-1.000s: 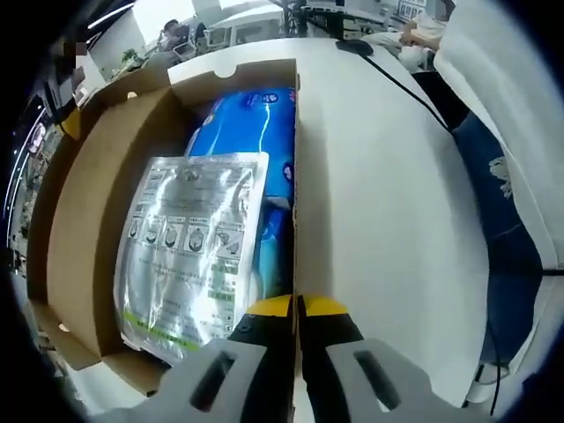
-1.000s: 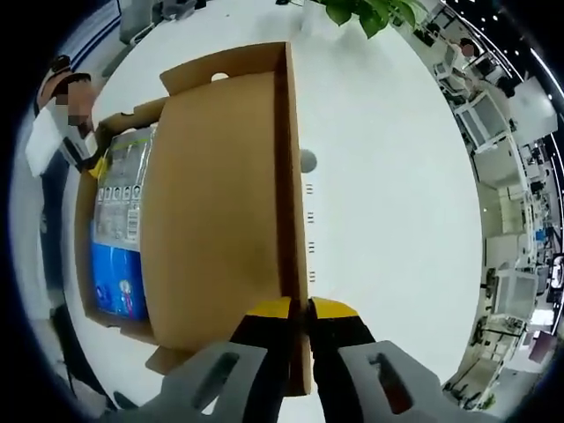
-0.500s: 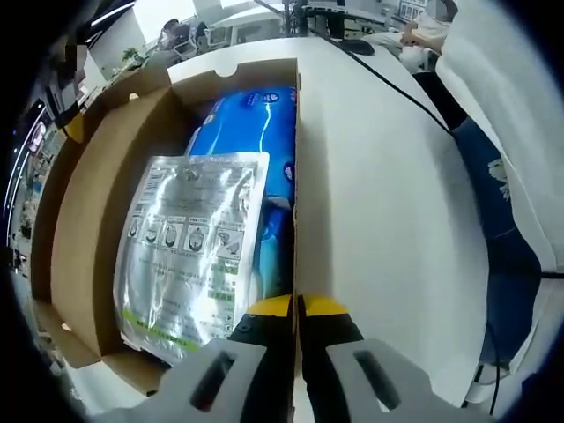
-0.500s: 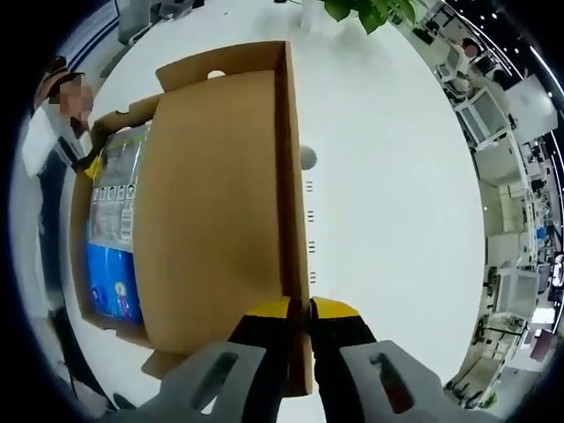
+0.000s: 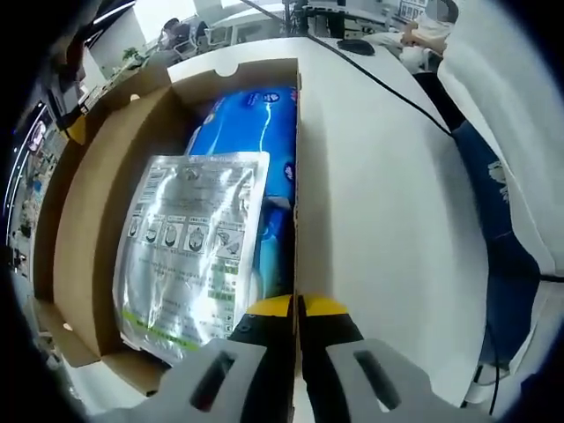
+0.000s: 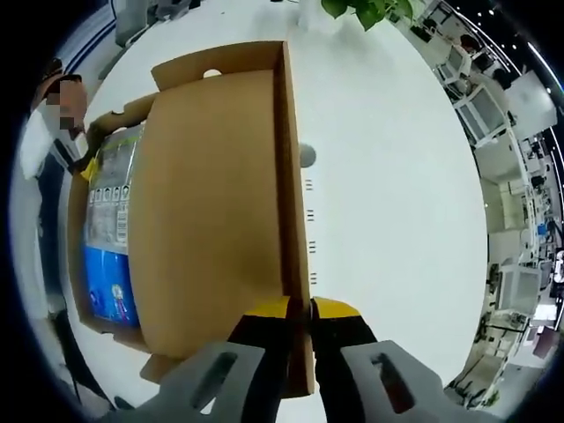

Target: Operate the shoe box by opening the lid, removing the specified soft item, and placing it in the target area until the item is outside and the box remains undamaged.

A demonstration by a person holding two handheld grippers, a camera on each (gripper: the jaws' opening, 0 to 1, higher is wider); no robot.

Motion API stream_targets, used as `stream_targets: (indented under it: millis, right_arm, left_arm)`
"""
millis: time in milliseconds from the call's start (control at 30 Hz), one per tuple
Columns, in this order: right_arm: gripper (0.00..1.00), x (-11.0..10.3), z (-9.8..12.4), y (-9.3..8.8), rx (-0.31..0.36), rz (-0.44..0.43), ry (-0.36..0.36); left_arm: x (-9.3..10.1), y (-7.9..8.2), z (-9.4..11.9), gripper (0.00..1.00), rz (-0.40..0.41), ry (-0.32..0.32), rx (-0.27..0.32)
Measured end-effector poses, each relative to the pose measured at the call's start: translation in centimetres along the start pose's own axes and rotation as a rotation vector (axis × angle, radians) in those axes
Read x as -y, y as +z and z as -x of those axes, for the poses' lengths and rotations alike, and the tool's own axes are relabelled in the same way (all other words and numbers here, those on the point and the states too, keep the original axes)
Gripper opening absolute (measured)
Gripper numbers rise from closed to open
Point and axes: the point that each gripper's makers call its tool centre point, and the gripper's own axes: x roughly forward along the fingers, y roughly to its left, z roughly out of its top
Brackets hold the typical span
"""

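- Shoe box (image 5: 84,220) on white table (image 5: 388,220), lid (image 6: 216,203) swung open.
- Inside box: silver foil pouch (image 5: 189,247) lying atop blue soft pack (image 5: 251,123).
- Left gripper (image 5: 295,308) clamped narrow on box's side wall.
- Right gripper (image 6: 300,308) pinching lid's edge.

A smooth white table (image 5: 388,203) carried an open brown cardboard shoe box (image 5: 92,203), its lid (image 6: 216,203) swung out over the tabletop. A black cable (image 5: 397,84) trailed across the table's far part.
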Motion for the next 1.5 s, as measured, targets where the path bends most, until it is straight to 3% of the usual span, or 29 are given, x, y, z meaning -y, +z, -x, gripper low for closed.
stream_targets:
  millis: [233,967,1033,1500]
  right_arm:
    - [0.06,0.8,-0.8,-0.3,-0.001,-0.006,0.004]
    - [0.08,0.1,-0.8,-0.4,-0.008,-0.006,-0.024]
    - [0.08,0.8,-1.5,-0.6,-0.009,-0.006,-0.022]
    - [0.09,0.9,-2.4,-0.8,-0.015,-0.019,-0.018]
  left_arm:
    - [-0.1,0.1,-0.1,0.01,0.003,-0.002,0.002]
    - [-0.2,0.2,-0.2,0.01,0.004,-0.001,0.0]
    - [-0.2,0.2,-0.2,0.01,0.003,-0.001,0.002]
    - [-0.2,0.2,-0.5,0.01,0.012,-0.002,-0.002]
